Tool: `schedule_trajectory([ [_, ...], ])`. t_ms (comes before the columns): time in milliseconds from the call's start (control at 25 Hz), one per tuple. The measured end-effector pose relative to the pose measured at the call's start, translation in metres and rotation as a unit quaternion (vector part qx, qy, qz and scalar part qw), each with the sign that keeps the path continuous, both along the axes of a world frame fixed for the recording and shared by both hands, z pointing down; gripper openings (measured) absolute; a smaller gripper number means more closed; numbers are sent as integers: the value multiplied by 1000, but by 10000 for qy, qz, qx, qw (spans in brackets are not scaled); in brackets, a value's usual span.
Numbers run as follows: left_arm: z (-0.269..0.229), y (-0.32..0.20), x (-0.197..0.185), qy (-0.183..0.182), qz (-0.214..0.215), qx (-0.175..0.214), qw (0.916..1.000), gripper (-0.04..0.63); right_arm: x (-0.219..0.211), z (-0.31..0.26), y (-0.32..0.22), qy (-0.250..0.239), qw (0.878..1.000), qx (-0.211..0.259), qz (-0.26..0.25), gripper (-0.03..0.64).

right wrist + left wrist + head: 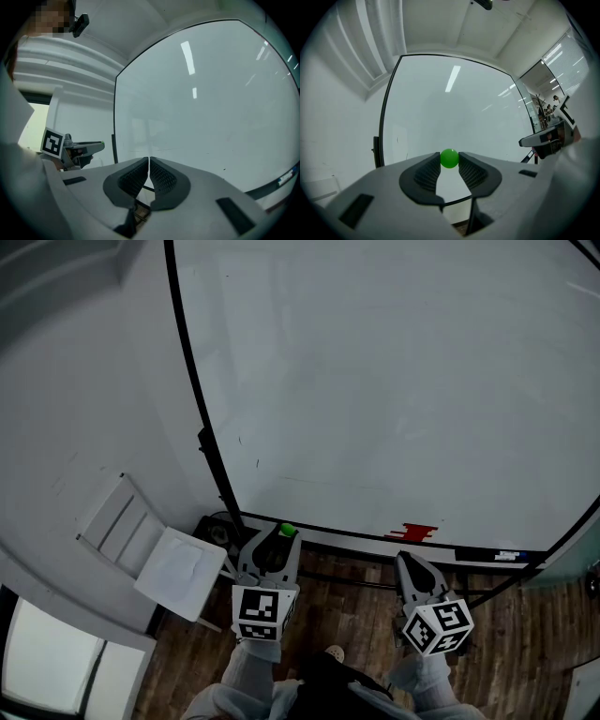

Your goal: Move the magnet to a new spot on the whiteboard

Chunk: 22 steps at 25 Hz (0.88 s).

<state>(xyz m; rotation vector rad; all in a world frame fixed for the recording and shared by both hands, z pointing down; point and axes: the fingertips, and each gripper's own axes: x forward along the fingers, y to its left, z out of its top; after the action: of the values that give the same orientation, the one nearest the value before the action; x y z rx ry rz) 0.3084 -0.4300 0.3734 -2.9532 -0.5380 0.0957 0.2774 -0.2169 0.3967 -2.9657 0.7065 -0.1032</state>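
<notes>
Left tool (449, 161): you have the green magnet (449, 157) pinched between its tips.
Right tool (149, 162): your jaws are pressed together with nothing between them.
Magnet's place: lower centre of the head view, near the bottom edge of the whiteboard (394, 381); you cannot tell whether it touches.

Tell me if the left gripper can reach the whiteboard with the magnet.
Probably yes: the left gripper holds the green magnet facing the whiteboard, with nothing between.
</notes>
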Motion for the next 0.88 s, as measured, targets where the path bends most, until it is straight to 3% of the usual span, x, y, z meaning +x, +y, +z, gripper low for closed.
schedule_trajectory([
  [480,-35,97,30,376,937,252,9946,124,4,-9,53,131,9987,46,480,34],
  [880,-50,163,49,535,1464,402,9870,126,3,-12,99,187,9951,104,965,34],
])
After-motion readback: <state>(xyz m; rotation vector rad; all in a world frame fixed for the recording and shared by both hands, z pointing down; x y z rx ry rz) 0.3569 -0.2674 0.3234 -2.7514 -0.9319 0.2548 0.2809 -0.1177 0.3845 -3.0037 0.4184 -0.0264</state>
